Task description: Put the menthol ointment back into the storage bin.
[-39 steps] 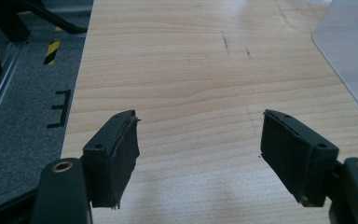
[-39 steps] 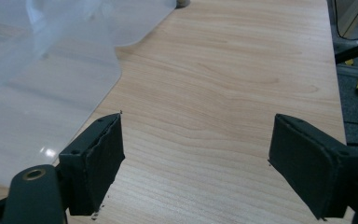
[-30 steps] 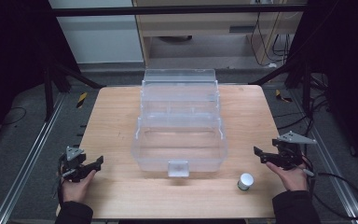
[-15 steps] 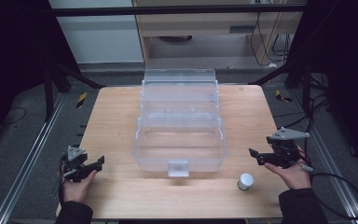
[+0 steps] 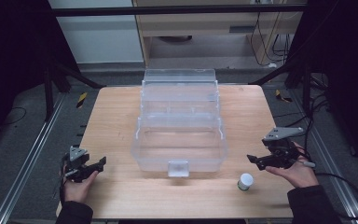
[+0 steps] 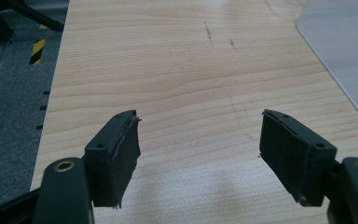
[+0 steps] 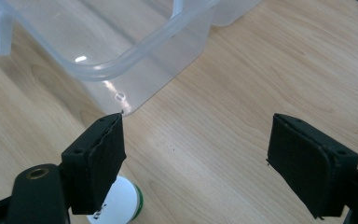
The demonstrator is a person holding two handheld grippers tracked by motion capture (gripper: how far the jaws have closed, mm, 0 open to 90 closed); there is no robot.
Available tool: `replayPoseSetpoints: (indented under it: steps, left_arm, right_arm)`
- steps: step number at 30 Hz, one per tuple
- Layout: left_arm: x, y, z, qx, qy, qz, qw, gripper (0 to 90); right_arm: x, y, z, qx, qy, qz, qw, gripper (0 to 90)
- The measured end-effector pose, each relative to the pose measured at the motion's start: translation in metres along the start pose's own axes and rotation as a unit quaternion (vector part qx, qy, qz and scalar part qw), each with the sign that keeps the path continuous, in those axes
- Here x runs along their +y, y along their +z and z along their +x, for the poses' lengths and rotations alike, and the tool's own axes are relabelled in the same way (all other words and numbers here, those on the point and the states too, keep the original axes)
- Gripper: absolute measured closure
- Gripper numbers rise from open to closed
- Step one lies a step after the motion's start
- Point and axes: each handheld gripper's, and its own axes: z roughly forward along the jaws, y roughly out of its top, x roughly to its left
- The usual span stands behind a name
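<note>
The right hand-held gripper (image 5: 256,161) hangs just above the bench (image 5: 121,116) near its right edge, jaws spread wide with nothing between them, aimed leftward at the clear plastic box (image 5: 179,140). A small white jar with a green band (image 5: 245,181) stands upright on the bench near the front edge, just in front of and below that gripper, apart from it. In the right gripper view the jar (image 7: 116,205) sits half hidden behind one black jaw, and a rounded corner of the box (image 7: 121,56) lies just beyond the jaw tips, not touching them. The box stands in the middle of the bench, its lid laid back toward the far edge. The left hand-held gripper (image 5: 95,164) rests by the front left corner, released too, its jaws wide apart over bare wood, well apart from the box.
</note>
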Motion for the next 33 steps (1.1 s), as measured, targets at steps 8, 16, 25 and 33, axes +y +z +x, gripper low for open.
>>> replayPoseSetpoints:
  steps: [8,16,25,33]
  left_arm:
    - [0.000,0.000,-0.001,-0.002,0.002,-0.001,1.0000,28.1]
    - [0.000,0.000,-0.002,-0.004,0.006,0.002,1.0000,28.1]
    - [0.000,0.001,-0.004,-0.002,0.011,0.004,0.9999,28.1]
    - [0.001,0.001,-0.005,-0.001,0.016,0.004,0.9999,28.1]
  right_arm:
    - [0.003,0.001,0.007,0.019,-0.027,0.029,0.9990,18.8]
    - [0.006,0.005,0.015,0.044,-0.056,0.062,0.9955,19.1]
    - [0.008,0.011,0.022,0.064,-0.090,0.105,0.9882,20.7]
    - [0.007,0.018,0.028,0.079,-0.112,0.141,0.9804,23.0]
